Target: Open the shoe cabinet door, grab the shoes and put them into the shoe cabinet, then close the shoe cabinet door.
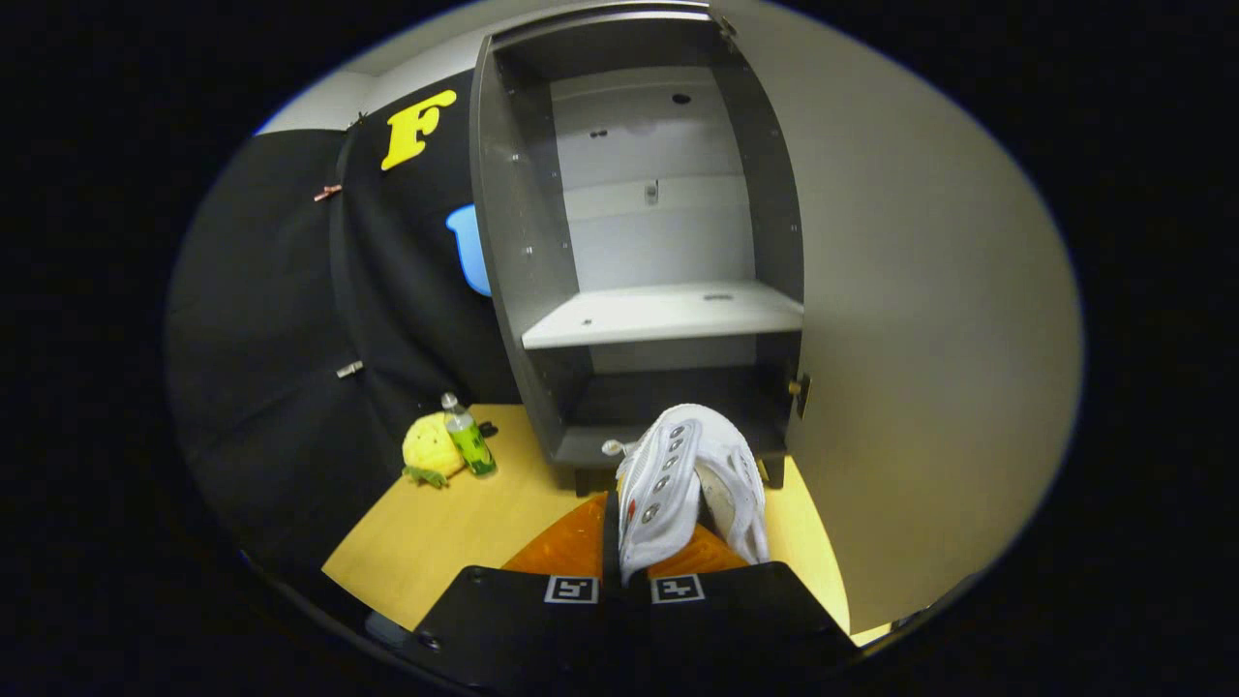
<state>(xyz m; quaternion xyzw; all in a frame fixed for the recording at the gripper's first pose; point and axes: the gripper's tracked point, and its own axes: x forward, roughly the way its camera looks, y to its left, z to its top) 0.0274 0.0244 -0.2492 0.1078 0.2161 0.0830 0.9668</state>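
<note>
A white sneaker [687,484] is pinched between my fingers, toe pointing ahead, held above the wooden floor. My gripper [627,552] is shut on its side wall near the laces. Straight ahead stands the grey shoe cabinet [513,252] with its door [929,319] swung wide open to the right. Inside it, a pale shelf [663,315] crosses the middle and a dark bottom compartment [668,402] lies just beyond the shoe's toe. Both compartments look bare.
A yellow plush toy [431,450] and a small green bottle [469,440] stand on the wooden floor [436,532] left of the cabinet, against the black cloth wall. The open door blocks the right side.
</note>
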